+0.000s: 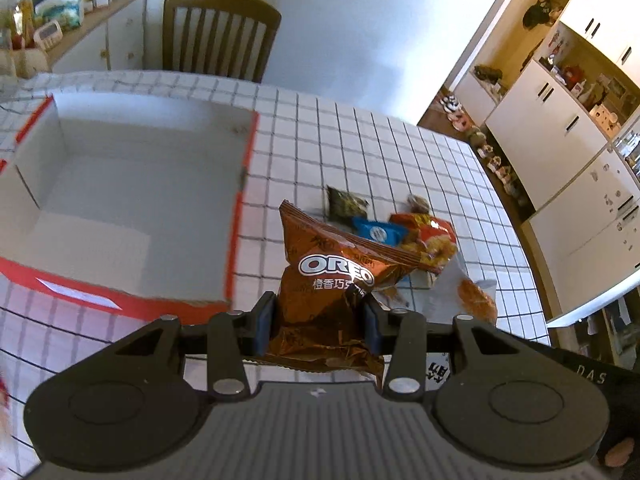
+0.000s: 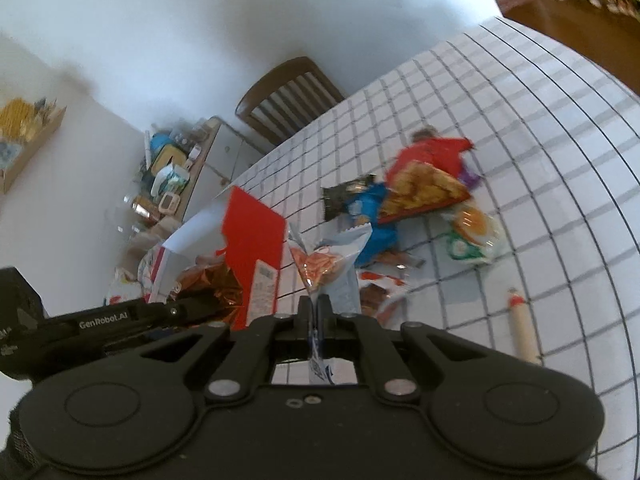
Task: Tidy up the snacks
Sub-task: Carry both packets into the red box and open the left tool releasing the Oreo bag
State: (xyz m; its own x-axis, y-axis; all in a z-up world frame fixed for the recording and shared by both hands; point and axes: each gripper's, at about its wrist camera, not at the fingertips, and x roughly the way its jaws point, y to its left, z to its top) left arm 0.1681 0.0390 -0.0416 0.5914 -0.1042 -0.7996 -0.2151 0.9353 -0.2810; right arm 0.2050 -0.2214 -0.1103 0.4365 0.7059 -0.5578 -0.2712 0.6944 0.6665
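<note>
My left gripper is shut on a brown Oreo packet and holds it above the table, just right of the open red cardboard box, whose white inside is bare. My right gripper is shut on a pale blue snack packet with orange pieces pictured, lifted beside the box's red wall. A pile of snack packets lies on the gridded tablecloth beyond; it also shows in the left wrist view. The left gripper's body and the Oreo packet show at the left of the right wrist view.
A wooden chair stands at the table's far edge. A sideboard with clutter is at the back left. A small wooden stick with a red tip lies on the table at the right. White cabinets line the right wall.
</note>
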